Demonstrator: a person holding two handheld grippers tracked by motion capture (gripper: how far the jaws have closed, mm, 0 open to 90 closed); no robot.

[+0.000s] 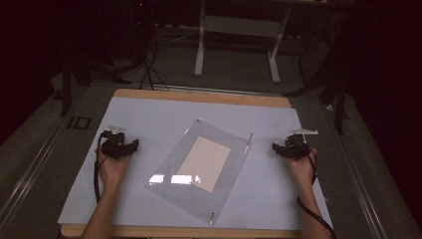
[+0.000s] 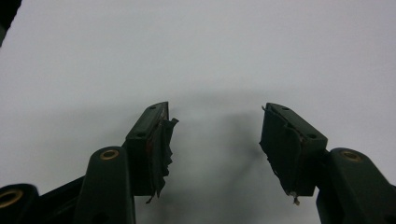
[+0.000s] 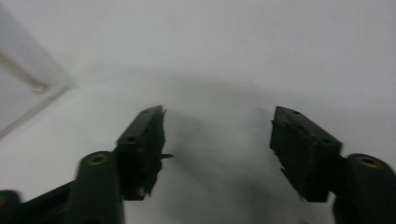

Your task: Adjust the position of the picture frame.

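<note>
High view: we see a white table sheet [image 1: 149, 114] with a clear acrylic frame [image 1: 199, 167] lying flat and skewed at centre frame, a tan card [image 1: 205, 163] sandwiched inside it, small standoff pins at its corners, one at right [image 1: 249, 142] and one at bottom [image 1: 212, 217]. Left gripper [image 1: 133, 144] sits at mid-left, right gripper [image 1: 274, 147] at mid-right, each well apart from the frame and pointing in toward it. Both are empty. Left gripper view: we look along two black jaws spread wide, torn tape hanging off the pads [image 2: 163, 144], nothing between them, bare white sheet below with their shadow. Right gripper view: jaws [image 3: 217, 149] gaping just as wide, nothing gripped, slightly blurred; in the upper left of the frame we catch the frame's clear edge [image 3: 28, 109] and one corner pin [image 3: 39, 87]. Handling, as we judge it: the panel looks stiff, light, and slick, glare across its lower left suggests a glossy face that pads could slide on, and it probably scratches or chips at corners. Lying flat, it gives no face to pinch, so we would take it by an edge or a corner near a pin, one gripper per side, jaws straddling the thickness. Whether the two layers are fixed together we cannot tell.
</note>
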